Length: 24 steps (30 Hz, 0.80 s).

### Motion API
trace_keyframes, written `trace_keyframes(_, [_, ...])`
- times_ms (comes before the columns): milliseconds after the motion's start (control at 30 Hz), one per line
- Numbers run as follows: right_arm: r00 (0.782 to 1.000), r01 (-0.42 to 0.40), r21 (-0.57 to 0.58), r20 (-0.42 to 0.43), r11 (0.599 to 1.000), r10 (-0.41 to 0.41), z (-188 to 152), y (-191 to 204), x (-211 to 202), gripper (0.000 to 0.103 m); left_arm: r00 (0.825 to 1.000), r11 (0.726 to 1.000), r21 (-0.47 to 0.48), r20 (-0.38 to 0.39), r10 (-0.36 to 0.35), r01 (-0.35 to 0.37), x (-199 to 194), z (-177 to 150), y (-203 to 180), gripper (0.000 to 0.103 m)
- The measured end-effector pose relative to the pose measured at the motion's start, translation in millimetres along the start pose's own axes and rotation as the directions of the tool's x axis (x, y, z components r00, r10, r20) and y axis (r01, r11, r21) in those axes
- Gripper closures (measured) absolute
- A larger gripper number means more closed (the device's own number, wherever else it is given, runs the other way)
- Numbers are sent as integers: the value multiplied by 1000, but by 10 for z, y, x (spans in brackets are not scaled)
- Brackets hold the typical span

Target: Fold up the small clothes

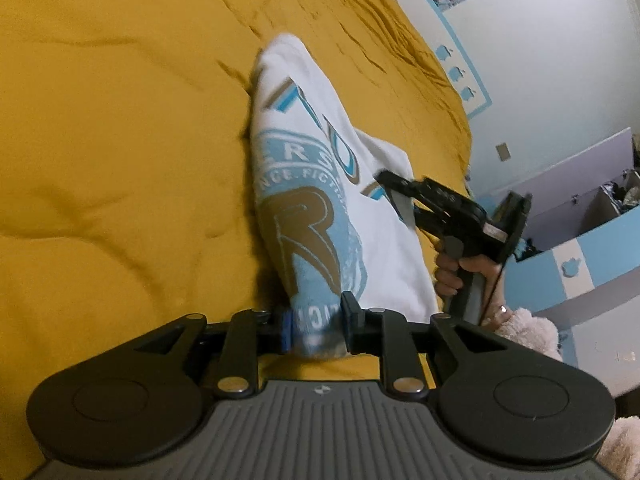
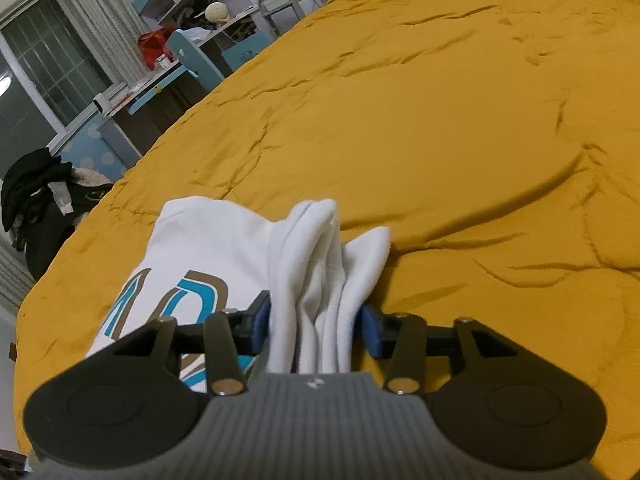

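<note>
A small white shirt (image 1: 320, 184) with a blue and brown print hangs bunched above the yellow bedspread (image 1: 120, 160). My left gripper (image 1: 318, 326) is shut on its printed edge. My right gripper (image 2: 316, 328) is shut on a thick bunch of the shirt's plain white cloth (image 2: 320, 264). The printed part lies to the left in the right wrist view (image 2: 180, 280). The right gripper also shows in the left wrist view (image 1: 390, 186), gripping the shirt's right side, with the hand holding it below.
The yellow bedspread (image 2: 440, 120) fills most of both views. Beyond its edge stand a desk and shelves (image 2: 192, 52), dark clothes on a chair (image 2: 44, 192), and blue-and-white furniture (image 1: 580, 248). A fluffy beige item (image 1: 528, 332) lies at the right.
</note>
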State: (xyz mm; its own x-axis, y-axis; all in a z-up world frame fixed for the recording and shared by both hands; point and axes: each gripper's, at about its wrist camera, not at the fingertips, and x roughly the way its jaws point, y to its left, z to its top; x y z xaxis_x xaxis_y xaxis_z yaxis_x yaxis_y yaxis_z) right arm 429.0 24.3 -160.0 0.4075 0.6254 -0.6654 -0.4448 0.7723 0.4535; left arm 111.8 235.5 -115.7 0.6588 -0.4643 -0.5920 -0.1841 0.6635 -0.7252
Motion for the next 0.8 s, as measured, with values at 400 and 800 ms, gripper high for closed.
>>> trace_keyframes(400, [975, 89, -129, 212, 988, -60, -100, 177, -738, 52, 989, 987, 152, 148, 26, -49, -345, 342, -395, 78])
trace_keyframes(800, [995, 48, 9, 89, 999, -49, 313, 37, -27, 49, 979, 992, 72, 182, 93, -108, 783, 1925, -55, 78])
